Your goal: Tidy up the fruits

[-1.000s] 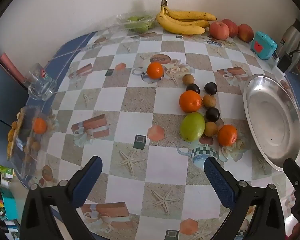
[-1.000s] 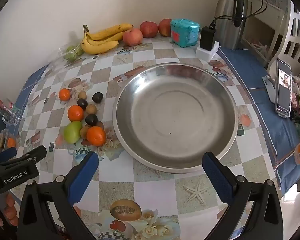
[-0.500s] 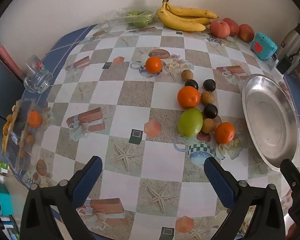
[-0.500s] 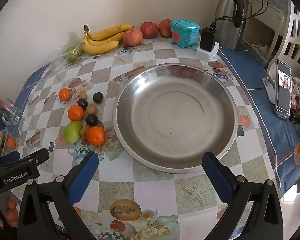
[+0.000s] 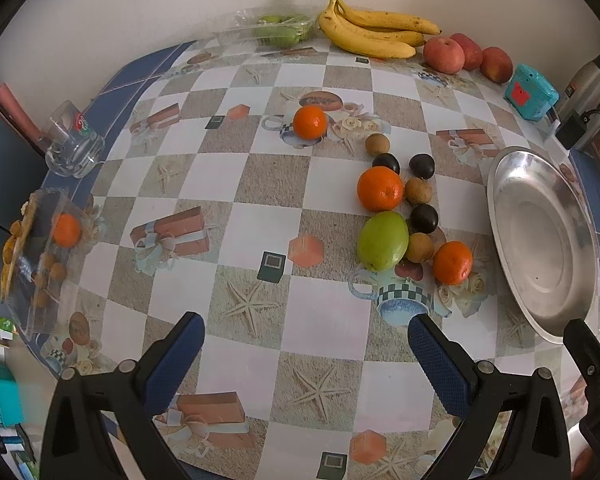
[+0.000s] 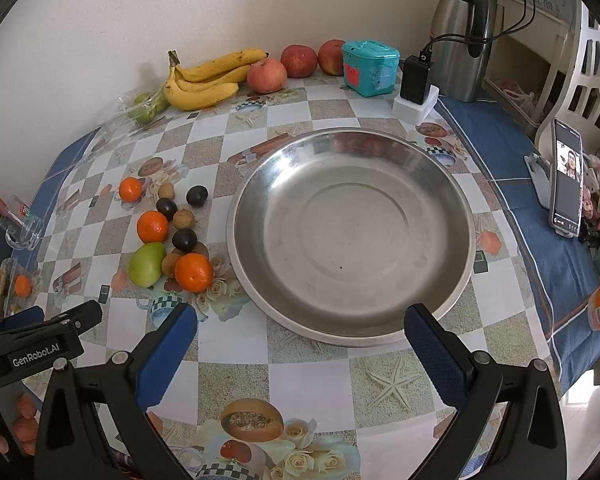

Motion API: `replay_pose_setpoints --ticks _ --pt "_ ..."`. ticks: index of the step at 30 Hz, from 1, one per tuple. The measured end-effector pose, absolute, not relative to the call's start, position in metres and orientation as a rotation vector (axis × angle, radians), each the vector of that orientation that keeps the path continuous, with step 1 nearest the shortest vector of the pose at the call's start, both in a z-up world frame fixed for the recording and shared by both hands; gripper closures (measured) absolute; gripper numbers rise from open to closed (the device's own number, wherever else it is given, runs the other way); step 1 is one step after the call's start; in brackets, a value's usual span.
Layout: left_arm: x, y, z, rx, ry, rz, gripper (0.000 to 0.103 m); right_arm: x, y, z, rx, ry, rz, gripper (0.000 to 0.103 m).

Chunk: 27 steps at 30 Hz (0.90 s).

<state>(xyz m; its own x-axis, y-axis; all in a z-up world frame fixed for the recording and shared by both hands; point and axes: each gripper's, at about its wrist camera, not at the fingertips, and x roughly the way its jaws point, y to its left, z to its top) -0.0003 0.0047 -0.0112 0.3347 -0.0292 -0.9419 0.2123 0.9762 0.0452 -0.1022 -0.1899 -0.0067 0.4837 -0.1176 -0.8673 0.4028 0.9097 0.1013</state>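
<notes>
A cluster of loose fruit lies on the checked tablecloth: a green mango (image 5: 382,241) (image 6: 147,264), three oranges, one at the cluster's near right (image 5: 452,262) (image 6: 193,272), and several small dark and brown fruits. An empty steel plate (image 5: 540,240) (image 6: 350,232) sits to their right. My left gripper (image 5: 306,340) is open and empty, hovering near the table's front edge, short of the mango. My right gripper (image 6: 300,334) is open and empty, at the plate's near rim.
Bananas (image 5: 374,32) (image 6: 208,78), red apples (image 6: 266,75) and a bag of green fruit (image 5: 280,30) line the wall. A teal box (image 6: 370,67), charger (image 6: 416,84) and kettle (image 6: 466,36) stand at back right. A glass (image 5: 72,142) and a clear fruit box (image 5: 40,256) sit at the left edge. A phone (image 6: 566,184) stands right.
The left gripper has drifted slightly back and left, so the fruit cluster sits a little further right in its view. The right gripper has barely moved. Both stay open.
</notes>
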Motion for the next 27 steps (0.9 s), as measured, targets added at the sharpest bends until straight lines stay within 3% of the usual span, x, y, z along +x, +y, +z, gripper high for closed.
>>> replay_pose_setpoints --ticks 27 --pt "0.0013 0.0069 -0.0151 0.168 1.238 -0.149 0.0 -0.1025 -0.1897 -0.007 0.316 1.024 -0.319 0.0"
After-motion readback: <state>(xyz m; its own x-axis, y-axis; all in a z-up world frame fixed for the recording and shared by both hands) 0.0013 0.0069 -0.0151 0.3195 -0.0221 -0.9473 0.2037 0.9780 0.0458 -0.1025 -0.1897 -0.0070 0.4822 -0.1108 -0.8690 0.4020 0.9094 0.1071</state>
